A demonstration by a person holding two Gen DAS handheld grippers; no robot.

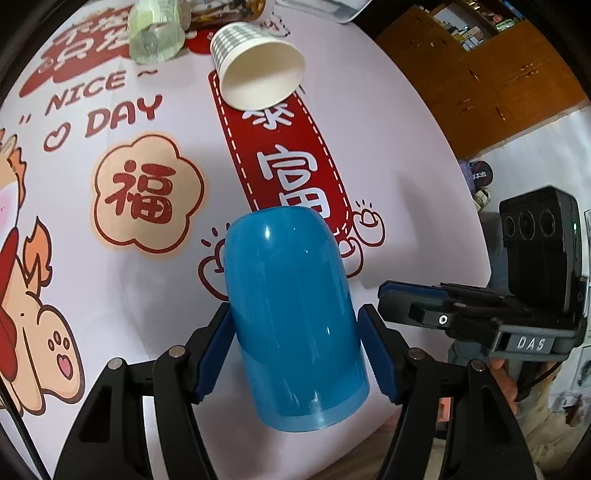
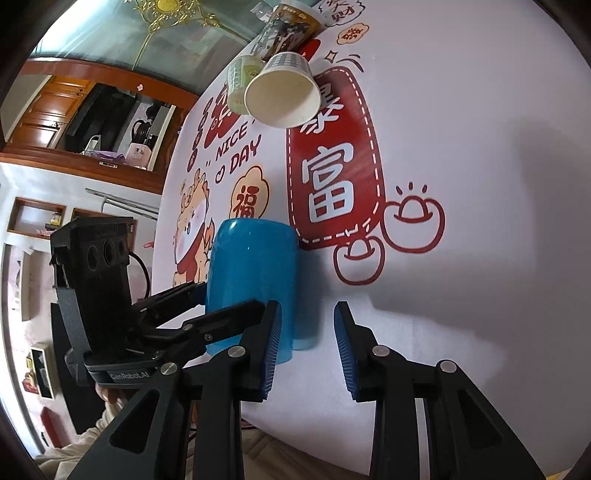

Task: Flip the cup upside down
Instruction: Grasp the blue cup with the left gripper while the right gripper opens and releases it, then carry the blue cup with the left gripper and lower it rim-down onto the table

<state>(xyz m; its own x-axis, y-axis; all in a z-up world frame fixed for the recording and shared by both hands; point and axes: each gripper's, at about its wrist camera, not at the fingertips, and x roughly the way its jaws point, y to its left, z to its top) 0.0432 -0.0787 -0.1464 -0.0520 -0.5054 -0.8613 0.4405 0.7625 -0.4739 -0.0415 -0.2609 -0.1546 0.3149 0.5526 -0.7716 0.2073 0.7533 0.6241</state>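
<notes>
**Blue cup in the left gripper, closed end away from the camera**

Holding the blue cup (image 1: 295, 317) across its smooth, glossy barrel, the left gripper (image 1: 295, 343) has one ribbed blue pad against each side; the cup appears to hang just above the tablecloth (image 1: 388, 155) near the table's front edge, though contact with the cloth cannot be ruled out. Its rounded closed end points away from the camera and its rim toward it. The judgement is that the flip is under way or nearly done, and that setting the rim flat on the cloth before letting go would keep the slick plastic from sliding between the pads. The right gripper (image 2: 308, 347) stands just beside the cup, spread apart and holding nothing. Farther back a paper cup (image 1: 258, 66) with a grey check pattern lies on its side, mouth toward the camera, next to a crinkled pale-green wrapped roll (image 1: 155, 33).
</notes>
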